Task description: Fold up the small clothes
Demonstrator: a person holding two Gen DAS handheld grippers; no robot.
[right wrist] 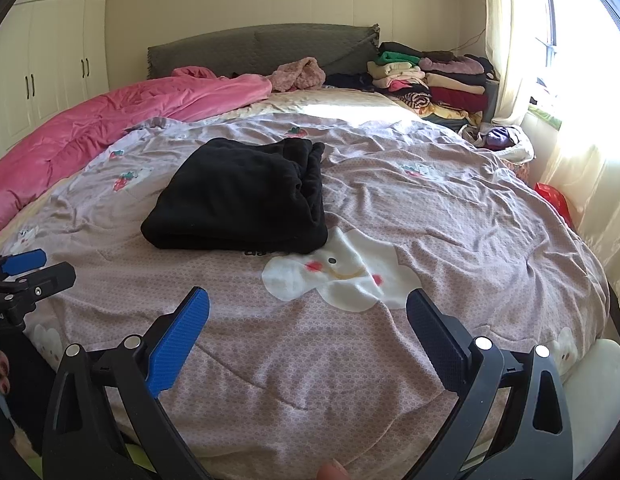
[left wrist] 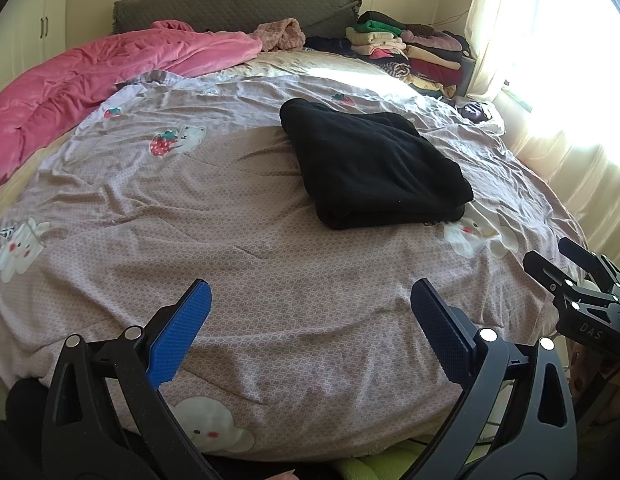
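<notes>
A black garment (left wrist: pixel 374 164) lies folded in a flat rectangle on the mauve patterned bedspread (left wrist: pixel 229 240), also seen in the right wrist view (right wrist: pixel 237 196). My left gripper (left wrist: pixel 310 300) is open and empty, held above the bed's near edge, well short of the garment. My right gripper (right wrist: pixel 307 312) is open and empty, also near the front edge, with the garment ahead and to its left. Each gripper shows at the side of the other's view: the right one (left wrist: pixel 566 264) and the left one (right wrist: pixel 33 266).
A pink quilt (left wrist: pixel 89 76) is bunched along the bed's left side. Stacks of folded clothes (left wrist: pixel 410 52) sit at the far right by the grey headboard (left wrist: pixel 229 8). A curtained window (left wrist: pixel 550 80) is on the right. White wardrobes (right wrist: pixel 49 60) stand on the left.
</notes>
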